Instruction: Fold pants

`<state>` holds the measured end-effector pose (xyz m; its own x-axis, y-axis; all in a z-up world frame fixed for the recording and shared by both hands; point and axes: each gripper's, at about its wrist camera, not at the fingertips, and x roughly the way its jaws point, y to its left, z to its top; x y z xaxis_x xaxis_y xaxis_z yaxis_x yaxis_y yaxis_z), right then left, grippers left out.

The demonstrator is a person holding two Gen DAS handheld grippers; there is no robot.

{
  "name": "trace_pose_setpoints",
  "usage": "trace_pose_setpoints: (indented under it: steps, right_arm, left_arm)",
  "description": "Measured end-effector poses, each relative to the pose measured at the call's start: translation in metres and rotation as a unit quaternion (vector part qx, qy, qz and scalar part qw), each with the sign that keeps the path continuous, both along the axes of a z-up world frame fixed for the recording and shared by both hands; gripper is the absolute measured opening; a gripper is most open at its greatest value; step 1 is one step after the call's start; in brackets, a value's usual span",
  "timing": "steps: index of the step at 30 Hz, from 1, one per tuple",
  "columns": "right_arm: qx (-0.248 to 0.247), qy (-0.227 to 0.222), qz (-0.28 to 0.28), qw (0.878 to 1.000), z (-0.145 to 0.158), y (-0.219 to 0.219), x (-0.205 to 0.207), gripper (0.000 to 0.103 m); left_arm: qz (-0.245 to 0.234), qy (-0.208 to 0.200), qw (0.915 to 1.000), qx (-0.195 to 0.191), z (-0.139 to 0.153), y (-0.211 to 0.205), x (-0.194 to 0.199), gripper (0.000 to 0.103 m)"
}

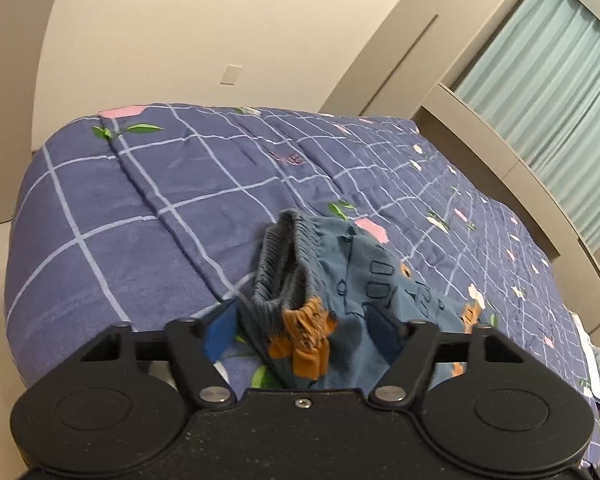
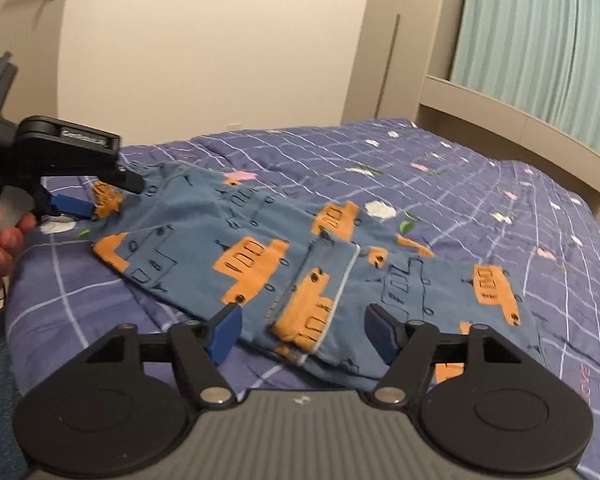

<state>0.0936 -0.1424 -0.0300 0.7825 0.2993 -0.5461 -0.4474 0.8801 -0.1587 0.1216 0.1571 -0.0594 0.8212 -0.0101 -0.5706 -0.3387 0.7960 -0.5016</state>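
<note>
Pants (image 2: 260, 252) lie spread across the near part of the bed (image 2: 479, 200), blue cloth printed with orange trucks, resting on the purple checked quilt (image 1: 112, 240). The waistband (image 1: 278, 264) is bunched at the bed's near left corner; the legs run from there along the near edge toward the right, and a hemmed cuff (image 2: 319, 300) is folded back on top of the cloth just in front of my right tool.

My left gripper (image 1: 303, 326) sits at the waistband end. Its blue pads stand partly apart, with the gathered elastic and an orange patch of fabric bunched between them. The right pad is against the cloth, but I cannot tell whether the left pad presses on it, so I cannot say the cloth is truly pinched. From the right wrist view the same left gripper (image 2: 80, 208) shows from the side, its tip at the waistband corner, with my hand (image 2: 0, 236) on the handle at the picture's left edge.

My right gripper (image 2: 303, 330) hangs over the near edge of the bed with its jaws wide apart. The folded cuff lies in the gap between the pads, and neither pad touches it.

A pale wall (image 1: 180, 20) and a teal curtain (image 2: 539, 40) stand beyond the bed's far side.
</note>
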Motion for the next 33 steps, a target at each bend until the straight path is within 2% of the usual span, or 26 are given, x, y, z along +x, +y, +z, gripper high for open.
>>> trace_pose_setpoints:
  steps: [2,5,11,16,20,24,29,33]
  right_arm:
    - [-0.002,0.002,-0.009,1.0,-0.004,-0.001,0.001,0.081]
    - [0.003,0.002,-0.016,1.0,-0.007,-0.003,0.0,0.086]
    - [0.019,-0.015,-0.031,0.999,0.0,-0.013,-0.001,0.1]
    - [0.028,-0.028,-0.062,0.997,0.007,-0.031,0.002,0.103]
    - [0.035,-0.036,-0.095,0.994,0.012,-0.057,0.003,0.103]
    - [0.03,-0.044,-0.135,0.989,0.016,-0.088,0.001,0.103]
    - [0.025,-0.05,-0.192,0.98,0.018,-0.13,-0.006,0.103]
    - [0.023,-0.053,-0.234,0.971,0.019,-0.164,-0.014,0.103]
  left_arm:
    - [0.006,0.002,1.0,-0.006,-0.001,0.003,0.001,0.032]
    - [0.003,0.004,0.9998,-0.022,0.0,0.007,0.003,0.022]
    - [-0.015,-0.037,0.9992,0.004,0.028,-0.007,0.003,0.02]
    - [-0.076,-0.081,0.9925,0.052,0.067,-0.038,0.015,0.02]
    - [-0.144,-0.109,0.9805,0.077,0.099,-0.08,0.03,0.02]
    - [-0.207,-0.126,0.9657,0.092,0.119,-0.132,0.044,0.02]
    - [-0.285,-0.132,0.9433,0.107,0.125,-0.199,0.052,0.02]
    - [-0.342,-0.115,0.9244,0.123,0.114,-0.249,0.059,0.02]
